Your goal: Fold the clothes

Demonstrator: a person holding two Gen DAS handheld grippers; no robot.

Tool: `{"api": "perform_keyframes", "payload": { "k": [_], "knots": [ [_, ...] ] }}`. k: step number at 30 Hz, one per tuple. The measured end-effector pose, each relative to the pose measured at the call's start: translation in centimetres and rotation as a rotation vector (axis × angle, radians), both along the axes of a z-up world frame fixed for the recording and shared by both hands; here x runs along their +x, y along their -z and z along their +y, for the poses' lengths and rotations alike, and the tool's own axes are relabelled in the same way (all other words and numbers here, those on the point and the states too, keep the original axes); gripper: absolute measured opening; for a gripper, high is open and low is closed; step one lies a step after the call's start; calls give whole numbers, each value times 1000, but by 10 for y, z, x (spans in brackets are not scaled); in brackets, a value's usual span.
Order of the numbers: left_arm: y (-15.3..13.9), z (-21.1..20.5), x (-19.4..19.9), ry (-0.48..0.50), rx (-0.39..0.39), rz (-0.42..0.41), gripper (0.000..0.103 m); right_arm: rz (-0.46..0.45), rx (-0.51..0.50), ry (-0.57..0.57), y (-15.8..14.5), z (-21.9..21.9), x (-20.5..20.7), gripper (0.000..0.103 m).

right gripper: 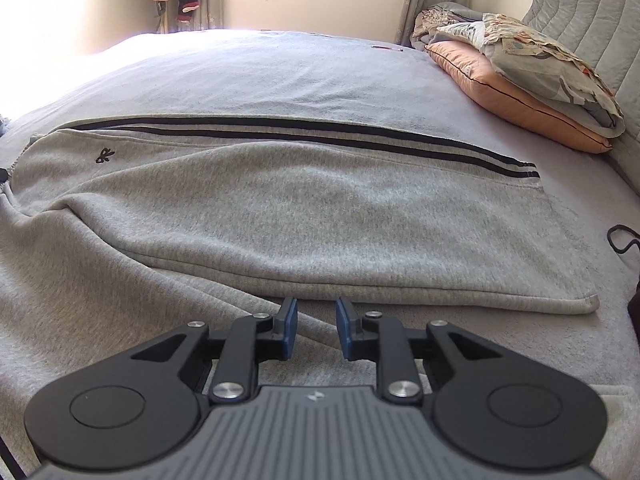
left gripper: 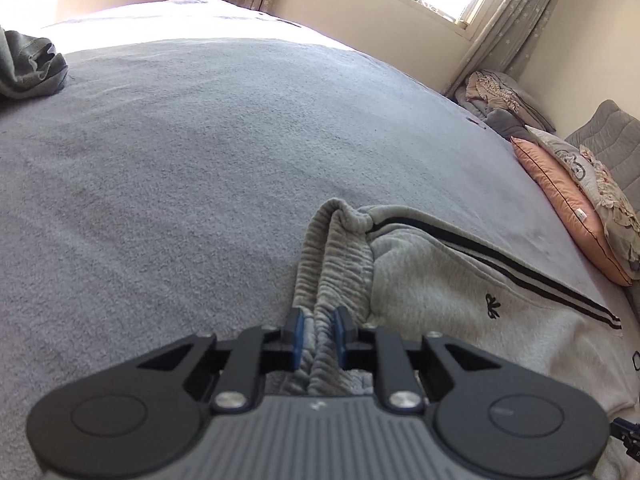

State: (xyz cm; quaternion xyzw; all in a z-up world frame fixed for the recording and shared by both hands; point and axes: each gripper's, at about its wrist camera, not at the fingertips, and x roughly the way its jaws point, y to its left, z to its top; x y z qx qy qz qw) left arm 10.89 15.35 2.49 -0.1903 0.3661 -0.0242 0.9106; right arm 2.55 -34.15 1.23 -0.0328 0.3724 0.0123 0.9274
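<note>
Light grey sweatpants (left gripper: 440,280) with two black side stripes and a small black bow mark lie on the bed. My left gripper (left gripper: 318,320) is shut on their ribbed elastic waistband (left gripper: 336,248), which bunches up between the blue pads. In the right wrist view the pants (right gripper: 320,200) lie spread sideways, one leg folded over, its hem at the right. My right gripper (right gripper: 317,312) hangs just above the lower layer of fabric. Its blue pads stand apart and nothing is pinched between them.
A grey fleece blanket (left gripper: 200,140) covers the bed. An orange pillow (right gripper: 500,80) and patterned bedding are stacked at the right, by a grey padded headboard (right gripper: 588,12). Another grey garment (left gripper: 28,64) lies crumpled at the far left. A black cord (right gripper: 620,240) sits at the right edge.
</note>
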Motion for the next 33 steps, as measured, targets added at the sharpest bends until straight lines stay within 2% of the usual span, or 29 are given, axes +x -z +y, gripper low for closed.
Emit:
{"api": "perform_keyframes", "payload": {
  "k": [5, 8, 11, 15, 17, 18, 19, 21, 23, 24, 25, 26, 27, 29, 31, 32, 33],
  "knots": [
    [-7, -6, -3, 8, 25, -45, 12, 4, 66, -43, -1, 8, 0, 19],
    [-10, 1, -4, -12, -22, -48, 12, -1, 86, -50, -2, 11, 0, 19],
    [-15, 2, -7, -14, -31, -60, 12, -3, 88, -68, -3, 14, 0, 19],
    [-5, 3, -3, -6, -44, -17, 16, 3, 75, -108, -2, 23, -1, 20],
    [8, 8, 1, 11, -99, 47, 40, 11, 63, -105, -1, 24, -1, 23],
    [13, 11, 2, 18, -128, 64, 57, 14, 62, -101, 0, 24, 0, 24],
    [18, 13, 3, 25, -158, 81, 66, 18, 60, -97, 0, 23, 0, 24],
    [20, 12, 3, 35, -175, 75, 76, 15, 61, -94, -1, 22, -1, 27],
    [19, 6, 3, 42, -148, 70, 74, 15, 62, -93, -2, 22, -2, 30],
    [19, 3, 3, 46, -123, 69, 61, 17, 62, -95, -1, 23, -2, 31],
    [18, 0, 2, 50, -95, 67, 42, 20, 61, -97, -1, 23, -1, 31],
    [18, -3, 2, 53, -66, 66, 36, 19, 60, -101, 0, 24, -2, 30],
    [17, -1, 2, 42, -90, 61, 20, 18, 59, -105, 0, 24, -2, 30],
    [13, 1, 0, 16, -108, 42, 17, 13, 56, -111, -1, 25, -2, 29],
    [5, 1, -3, -4, -87, 4, 13, 4, 57, -112, -2, 25, -3, 26],
    [-1, 2, -5, -17, -87, -21, 13, 2, 57, -111, -2, 25, -3, 18],
    [-8, 3, -7, -29, -87, -46, 13, -5, 51, -108, -3, 25, -4, 14]
  ]
}}
